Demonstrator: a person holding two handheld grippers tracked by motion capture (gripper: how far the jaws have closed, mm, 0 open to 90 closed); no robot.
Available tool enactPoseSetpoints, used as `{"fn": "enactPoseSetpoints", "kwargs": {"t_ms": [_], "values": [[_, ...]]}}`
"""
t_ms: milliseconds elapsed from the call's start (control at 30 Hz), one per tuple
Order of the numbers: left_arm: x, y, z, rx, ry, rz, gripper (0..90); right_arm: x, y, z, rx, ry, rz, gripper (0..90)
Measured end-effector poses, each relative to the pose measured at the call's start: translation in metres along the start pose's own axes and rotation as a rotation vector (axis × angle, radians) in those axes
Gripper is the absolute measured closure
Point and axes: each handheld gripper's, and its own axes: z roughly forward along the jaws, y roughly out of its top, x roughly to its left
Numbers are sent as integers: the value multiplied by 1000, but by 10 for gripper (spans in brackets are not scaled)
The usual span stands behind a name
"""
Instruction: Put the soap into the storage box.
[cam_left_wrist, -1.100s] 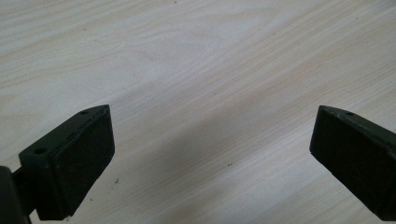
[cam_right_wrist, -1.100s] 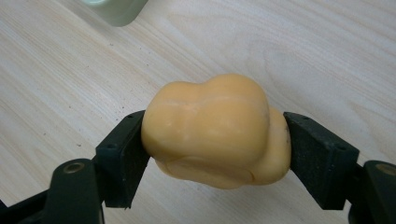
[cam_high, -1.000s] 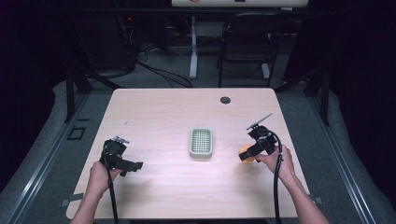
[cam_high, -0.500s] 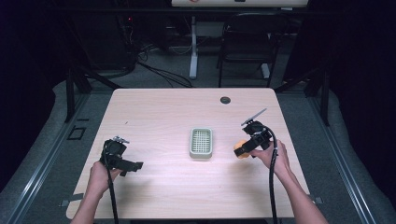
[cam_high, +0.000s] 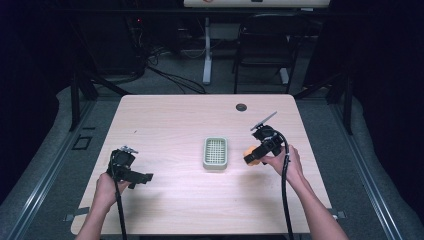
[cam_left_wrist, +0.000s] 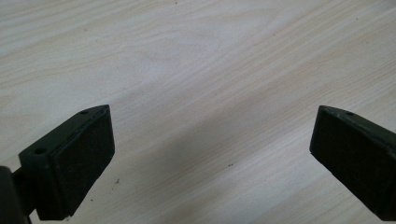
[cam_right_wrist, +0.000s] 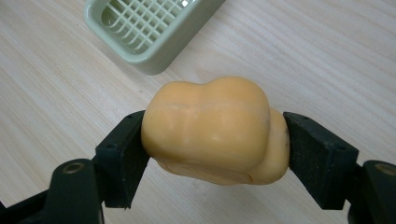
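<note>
high view: one pale wooden table (cam_high: 175, 125) bearing one green slatted tray (cam_high: 215, 153) near its middle, one small dark round fitting (cam_high: 241, 107) near the far edge, and two hand-held grippers; the right gripper (cam_high: 251, 156) lies just to the right of the tray, its two jaws pressed against the sides of one orange soap bar (cam_high: 249, 154), which is lifted clear of the table and apart from the tray; the left gripper (cam_high: 145, 177) rests near the table's left front, well apart from the tray; one cable trails from each gripper.
right gripper view: one soap bar (cam_right_wrist: 215, 130), lobed and waxy, clamped between two black pads; one corner of the tray (cam_right_wrist: 149, 28) beyond it.
left gripper view: two jaws spread wide over bare table (cam_left_wrist: 210, 70), nothing between them.
</note>
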Motion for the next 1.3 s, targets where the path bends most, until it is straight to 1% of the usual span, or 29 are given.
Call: {"fn": "enactPoseSetpoints", "kwargs": {"t_ms": [33, 133, 233, 333, 367, 400, 433, 467, 500, 533, 567, 600, 733, 767, 833, 867, 900, 1000, 1033, 1300], "values": [[0, 0, 0, 0, 0, -1, 0, -1, 2, -2, 23, -2, -21, 256], [0, 0, 0, 0, 0, -1, 0, 1, 5, -1, 10, 0, -19, 256], [0, 0, 0, 0, -1, 0, 0, 4, 11, -1, 20, -2, -30, 256], [0, 0, 0, 0, -1, 1, 0, 6, 15, 0, 17, -6, -35, 256], [0, 0, 0, 0, -2, 2, 0, 7, 16, -1, 21, 1, -39, 256], [0, 0, 0, 0, -2, 1, 0, 8, 17, 0, 13, -4, -39, 256], [0, 0, 0, -1, -2, 1, 0, 8, 19, -1, 24, -5, -49, 256], [0, 0, 0, -2, -2, 0, 0, 10, 19, 0, 3, 0, -35, 256], [0, 0, 0, -2, -2, 0, 0, 10, 19, 0, 3, 0, -35, 256], [0, 0, 0, -2, -2, 0, 0, 11, 22, 0, 17, 3, -47, 257], [0, 0, 0, -2, -3, -2, 0, 11, 23, 0, 15, -4, -50, 256], [0, 0, 0, -1, -2, 1, 0, 12, 24, 0, 15, 3, -52, 257], [0, 0, 0, -4, 0, 2, 0, 12, 28, 0, 26, 0, -65, 257], [0, 0, -1, -4, 0, 2, 0, 13, 28, 1, 17, 0, -59, 256], [0, 0, -1, -6, -1, 1, 0, 14, 31, 1, 23, 0, -64, 256], [0, 0, -1, -6, -2, 1, 0, 15, 32, 1, 12, 2, -54, 257], [0, 0, 0, -1, -1, 2, 0, 16, 34, 0, 14, 0, -63, 257], [-1, 0, 0, -2, -3, 5, 0, 18, 36, -1, 11, -2, -66, 257], [-1, 0, 0, -4, -2, 5, 0, 19, 38, -2, 15, 2, -77, 257], [0, 0, 0, -1, -3, 5, 0, 23, 46, 2, 12, 2, -87, 257]]}}
